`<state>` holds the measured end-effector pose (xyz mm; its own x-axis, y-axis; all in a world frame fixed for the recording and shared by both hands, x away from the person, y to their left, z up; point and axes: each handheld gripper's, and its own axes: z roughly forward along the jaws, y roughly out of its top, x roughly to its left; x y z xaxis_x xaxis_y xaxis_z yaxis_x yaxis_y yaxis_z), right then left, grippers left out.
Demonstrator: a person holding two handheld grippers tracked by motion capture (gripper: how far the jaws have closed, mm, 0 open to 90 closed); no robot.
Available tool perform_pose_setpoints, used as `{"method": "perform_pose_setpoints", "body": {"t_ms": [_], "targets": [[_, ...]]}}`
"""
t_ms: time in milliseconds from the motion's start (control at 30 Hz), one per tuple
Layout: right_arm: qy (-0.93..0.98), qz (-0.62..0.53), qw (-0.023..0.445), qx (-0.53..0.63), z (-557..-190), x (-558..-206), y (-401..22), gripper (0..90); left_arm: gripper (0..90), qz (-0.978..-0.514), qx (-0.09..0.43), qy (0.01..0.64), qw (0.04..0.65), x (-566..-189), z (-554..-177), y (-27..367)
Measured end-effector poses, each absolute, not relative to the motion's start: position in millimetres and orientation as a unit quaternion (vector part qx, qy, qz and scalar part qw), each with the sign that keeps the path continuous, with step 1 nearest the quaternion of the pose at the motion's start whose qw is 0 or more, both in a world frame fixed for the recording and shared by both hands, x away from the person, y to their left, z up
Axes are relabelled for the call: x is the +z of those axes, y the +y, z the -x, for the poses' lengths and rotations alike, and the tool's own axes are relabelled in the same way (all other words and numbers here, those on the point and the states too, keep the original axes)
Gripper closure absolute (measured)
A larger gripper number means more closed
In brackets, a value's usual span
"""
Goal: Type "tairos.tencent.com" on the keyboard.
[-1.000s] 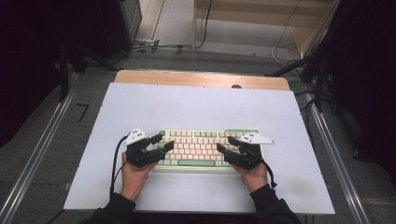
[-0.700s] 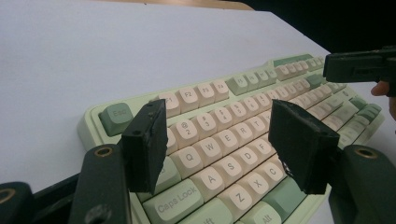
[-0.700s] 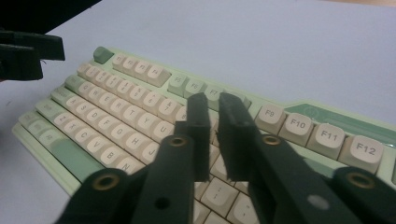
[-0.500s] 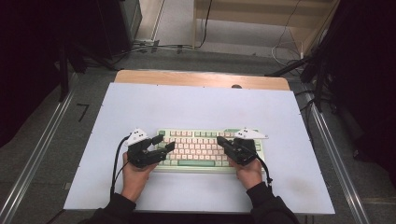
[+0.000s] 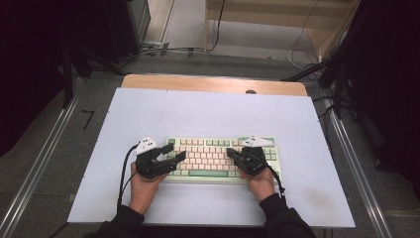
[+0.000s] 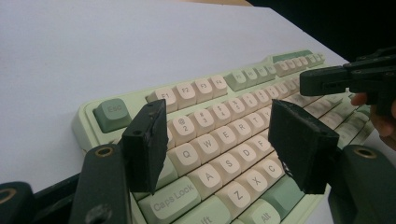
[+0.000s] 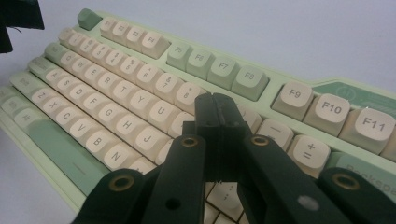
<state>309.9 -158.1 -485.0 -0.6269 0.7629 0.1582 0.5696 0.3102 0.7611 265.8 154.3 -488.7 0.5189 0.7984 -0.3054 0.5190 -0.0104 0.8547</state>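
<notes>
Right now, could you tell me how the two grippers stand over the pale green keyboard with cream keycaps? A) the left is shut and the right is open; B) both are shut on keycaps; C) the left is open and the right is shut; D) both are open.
C: over the pale green keyboard with cream keycaps, the left gripper has a wide gap between its jaws, while the right gripper has its jaws pressed together with nothing between them.

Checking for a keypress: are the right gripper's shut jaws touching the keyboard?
Cannot tell. In the right gripper view, the right gripper hides its own tips over the keyboard.
</notes>
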Motion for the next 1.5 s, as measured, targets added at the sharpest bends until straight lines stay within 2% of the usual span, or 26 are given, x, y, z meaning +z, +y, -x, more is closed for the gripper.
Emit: {"method": "perform_pose_setpoints", "body": {"t_ms": [333, 433, 533, 633, 733, 833, 1167, 1300, 1367, 1500], "targets": [[0.805, -0.420, 0.103, 0.407, -311, -484, -156, 87.1, 38.5, -0.697, 0.134, 0.473, 0.522, -489, -266, 155], [0.798, -0.414, 0.103, 0.426, -307, -477, -159, 83.1, 38.5, -0.697, 0.132, 0.474, 0.521, -489, -266, 155], [0.793, -0.412, 0.103, 0.437, -305, -473, -162, 71.5, 38.5, -0.697, 0.132, 0.473, 0.522, -489, -266, 155], [0.794, -0.408, 0.100, 0.440, -304, -472, -163, 46.7, 38.5, -0.697, 0.130, 0.474, 0.522, -490, -266, 154], [0.797, -0.404, 0.100, 0.438, -303, -471, -164, 33.6, 38.5, -0.698, 0.130, 0.473, 0.522, -489, -266, 154], [0.795, -0.404, 0.097, 0.443, -302, -470, -166, 28.5, 38.5, -0.697, 0.130, 0.474, 0.522, -489, -266, 154], [0.797, -0.393, 0.096, 0.448, -295, -468, -167, 28.8, 38.5, -0.698, 0.129, 0.474, 0.521, -490, -265, 154], [0.799, -0.391, 0.097, 0.447, -292, -468, -166, 32.7, 38.5, -0.697, 0.129, 0.474, 0.523, -490, -265, 154], [0.798, -0.392, 0.099, 0.447, -290, -470, -165, 42.2, 38.5, -0.698, 0.128, 0.474, 0.522, -490, -265, 154], [0.802, -0.384, 0.095, 0.448, -286, -472, -162, 74.3, 38.5, -0.698, 0.129, 0.473, 0.522, -490, -265, 153]]}}
